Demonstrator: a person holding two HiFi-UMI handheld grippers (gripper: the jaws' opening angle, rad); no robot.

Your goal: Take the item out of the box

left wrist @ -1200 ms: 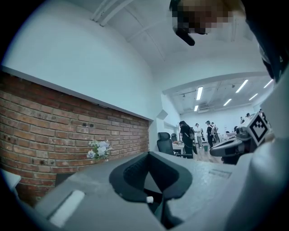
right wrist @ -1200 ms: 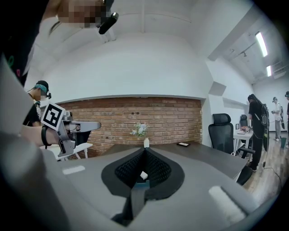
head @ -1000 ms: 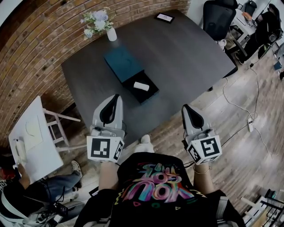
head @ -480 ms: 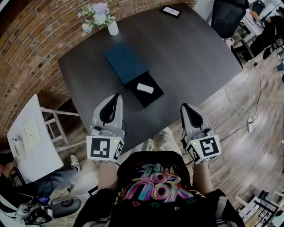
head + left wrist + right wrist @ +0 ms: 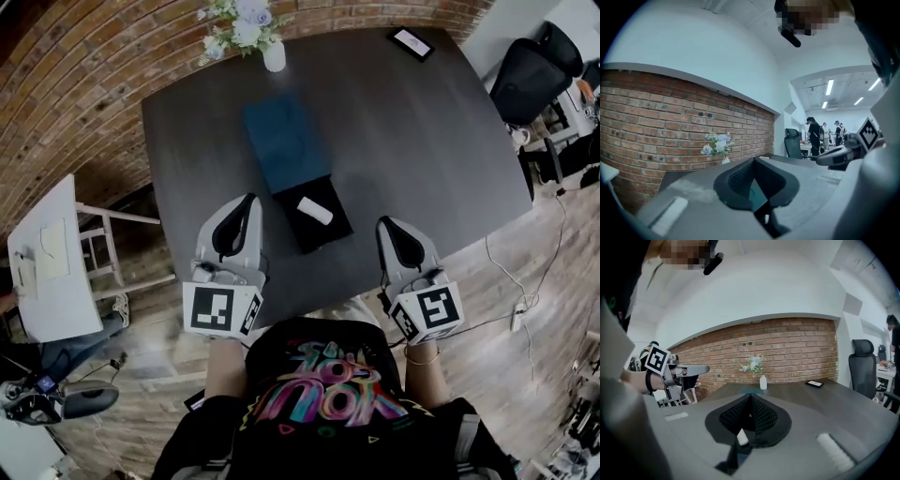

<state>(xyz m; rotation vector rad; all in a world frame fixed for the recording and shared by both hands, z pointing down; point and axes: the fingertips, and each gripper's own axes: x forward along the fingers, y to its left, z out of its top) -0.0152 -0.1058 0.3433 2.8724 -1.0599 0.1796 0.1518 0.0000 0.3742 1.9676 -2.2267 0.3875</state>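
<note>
Both pairs of jaws were clenched, tip pressed against tip, with nothing gripped between them. The left gripper was held at the near edge of the desk, to the left of the box, and the right gripper was held to the right of it. Neither was touching the box.

The box, black and open, was set near the middle of the desk, towards the near side. The item, a small white roll, was lying inside it, untouched. The teal lid was laid flat just behind the box, against its far edge.

Through the gap below the right jaws' tips, a white patch was seen in the right gripper view; it was possibly the item, though that view was too dim for this to be settled.

At the far edge of the desk a white vase of pale flowers was placed against the brick wall. A phone was lying flat near the far right corner. A black chair was parked beyond the desk's right side, and a white side table was standing on the floor to the left.
</note>
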